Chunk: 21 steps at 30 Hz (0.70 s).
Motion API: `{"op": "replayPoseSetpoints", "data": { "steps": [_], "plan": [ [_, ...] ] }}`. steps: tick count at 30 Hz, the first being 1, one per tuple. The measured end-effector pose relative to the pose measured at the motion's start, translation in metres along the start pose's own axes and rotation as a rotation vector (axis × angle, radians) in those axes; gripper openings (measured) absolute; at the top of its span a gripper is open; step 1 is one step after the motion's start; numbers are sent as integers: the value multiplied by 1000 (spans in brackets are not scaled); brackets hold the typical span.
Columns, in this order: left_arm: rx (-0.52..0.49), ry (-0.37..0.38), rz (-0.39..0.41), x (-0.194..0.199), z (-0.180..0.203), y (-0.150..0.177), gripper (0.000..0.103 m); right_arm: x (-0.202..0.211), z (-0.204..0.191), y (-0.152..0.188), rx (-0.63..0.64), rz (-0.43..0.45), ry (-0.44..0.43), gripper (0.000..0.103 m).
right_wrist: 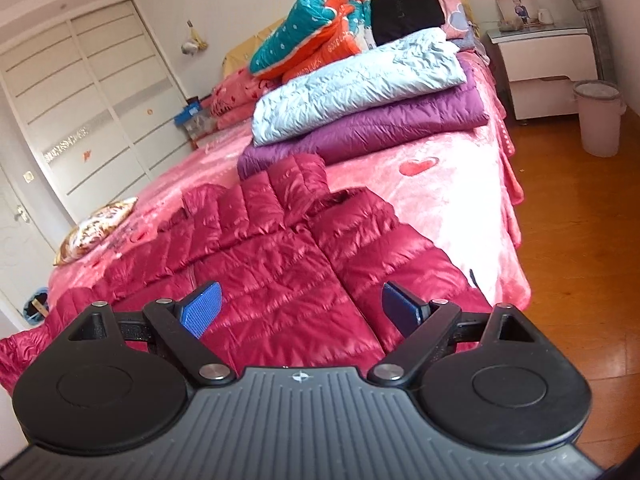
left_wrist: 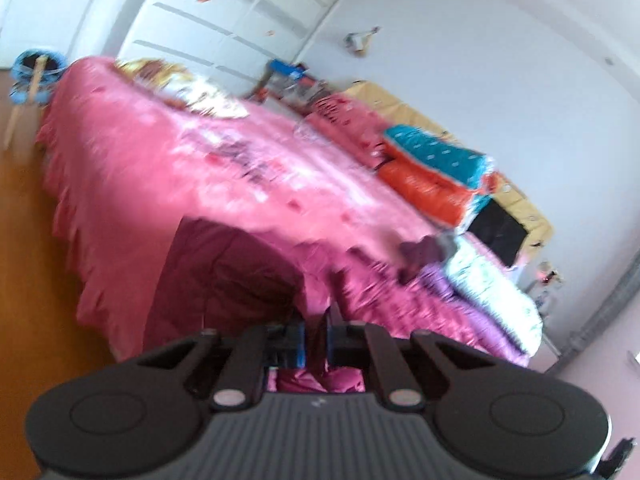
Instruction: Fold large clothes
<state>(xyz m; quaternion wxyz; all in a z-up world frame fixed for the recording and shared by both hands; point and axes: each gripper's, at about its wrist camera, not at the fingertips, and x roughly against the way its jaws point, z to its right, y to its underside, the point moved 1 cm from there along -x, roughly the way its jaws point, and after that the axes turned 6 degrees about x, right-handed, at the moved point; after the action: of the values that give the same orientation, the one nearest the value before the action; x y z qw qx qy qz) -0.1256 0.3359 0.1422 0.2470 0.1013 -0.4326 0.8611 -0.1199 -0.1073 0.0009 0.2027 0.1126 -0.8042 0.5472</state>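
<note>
The red down jacket point(right_wrist: 280, 264) lay spread on the pink bed point(right_wrist: 440, 200). It looked light, puffy and slippery, so I judged a hem or a sleeve edge the best place to hold. The left claw point(left_wrist: 316, 344) was closed on a fold of its fabric. The right claw point(right_wrist: 302, 310) stood open above it. Only the right view showed the folded quilts point(right_wrist: 360, 92); the left was blurred.
</note>
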Motion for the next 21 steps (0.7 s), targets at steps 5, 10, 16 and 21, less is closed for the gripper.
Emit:
{"op": "replayPoseSetpoints", "data": {
  "steps": [5, 10, 16, 21],
  "plan": [
    [-47, 85, 12, -17, 45, -34, 6, -16, -8, -11, 10, 34, -39, 103],
    [-98, 189, 26, -42, 100, -60, 6, -39, -17, -23, 16, 64, -79, 103],
    [-188, 309, -7, -85, 173, -80, 6, -72, -23, -37, -4, 88, -120, 103],
    [-256, 371, -66, -137, 230, -78, 6, -100, -14, -44, -50, 86, -133, 103]
  ]
}}
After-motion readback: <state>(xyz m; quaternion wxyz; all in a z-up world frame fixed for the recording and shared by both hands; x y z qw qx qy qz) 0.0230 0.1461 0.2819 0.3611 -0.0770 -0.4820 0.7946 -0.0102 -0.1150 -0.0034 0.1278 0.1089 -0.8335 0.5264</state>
